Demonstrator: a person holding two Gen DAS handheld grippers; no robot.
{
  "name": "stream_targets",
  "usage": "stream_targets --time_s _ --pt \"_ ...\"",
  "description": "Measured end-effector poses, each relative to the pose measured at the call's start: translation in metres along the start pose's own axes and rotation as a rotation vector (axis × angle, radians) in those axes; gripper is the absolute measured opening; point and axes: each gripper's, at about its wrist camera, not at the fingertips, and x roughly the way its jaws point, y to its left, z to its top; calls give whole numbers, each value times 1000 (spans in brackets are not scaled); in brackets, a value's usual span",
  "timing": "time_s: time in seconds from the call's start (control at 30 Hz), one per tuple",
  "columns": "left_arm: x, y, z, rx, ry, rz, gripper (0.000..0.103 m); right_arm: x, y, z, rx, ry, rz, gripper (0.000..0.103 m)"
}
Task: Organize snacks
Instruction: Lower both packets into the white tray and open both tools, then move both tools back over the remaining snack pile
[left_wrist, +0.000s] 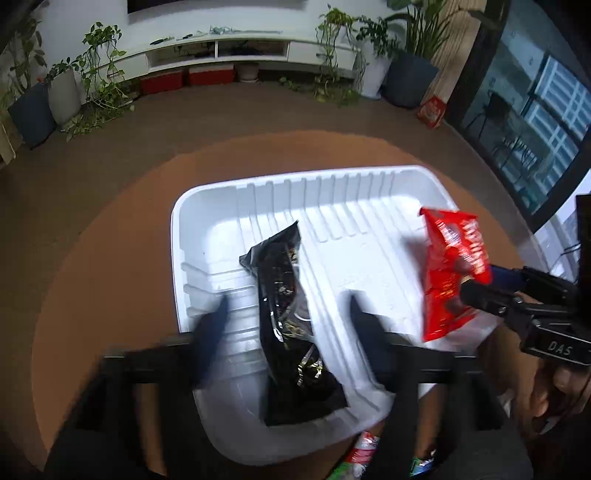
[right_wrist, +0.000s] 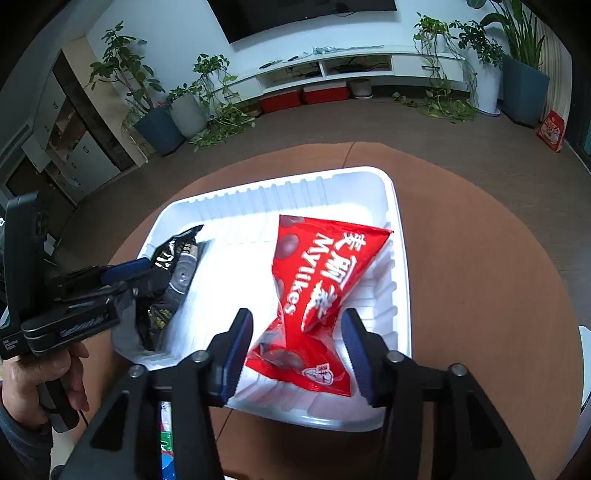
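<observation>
My left fingers (left_wrist: 288, 314) stand wide apart over the white tray (left_wrist: 207, 206), and the black snack bag (left_wrist: 291, 317) lies loose between them, touching neither pad as far as I can see. It stretches lengthwise along the tray floor, one end pointing at the far ribbed wall, the other near the rim closest to me. The left fingertips are blurred, so their exact edges are hard to place.

My right fingers (right_wrist: 299, 347) are parted too, one on each side of the red Mylikes bag (right_wrist: 314, 288). There is a visible gap between each pad and the wrapper, so nothing is clamped here. The red bag sits in the right half of the tray (right_wrist: 400, 258), its lower end down on the tray floor near the front rim, its upper end leaning up toward the right wall.

From the right view, the black bag (right_wrist: 173, 280) lies in the tray's left half, well apart from the red one, with my left hand (right_wrist: 37, 380) on its grip beside the tray.

The tray rests on the round brown bench (right_wrist: 480, 295). A few more colourful packets (left_wrist: 364, 458) peek out at the bench edge just under me.
</observation>
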Motion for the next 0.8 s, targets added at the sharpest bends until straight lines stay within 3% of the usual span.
stream_targets --time_s 0.03,0.07,0.2,0.33,0.4,0.5,0.63,0.8 --pt "-7 0 0 -2 -12 -10 93 -5 0 2 -3 -15 11 59" --pt "-16 0 -1 0 -28 -12 97 -11 0 4 -5 -29 19 60" --pt "-63 6 -11 -13 -83 -10 103 -42 -6 10 20 -101 47 68" --pt "-140 4 -51 26 -265 1 103 -82 -22 12 83 -188 92 75" --pt "-172 -2 -81 25 -308 2 103 -102 -26 9 100 -220 113 77" --pt "-204 -10 -125 -3 -291 -19 103 -133 -26 -1 103 -291 126 82" --pt "-227 -14 -180 -123 -257 -71 103 -164 -20 -26 104 -334 168 83" --pt "-215 -41 -232 -174 -169 -109 103 -190 -12 -77 99 -366 222 83"
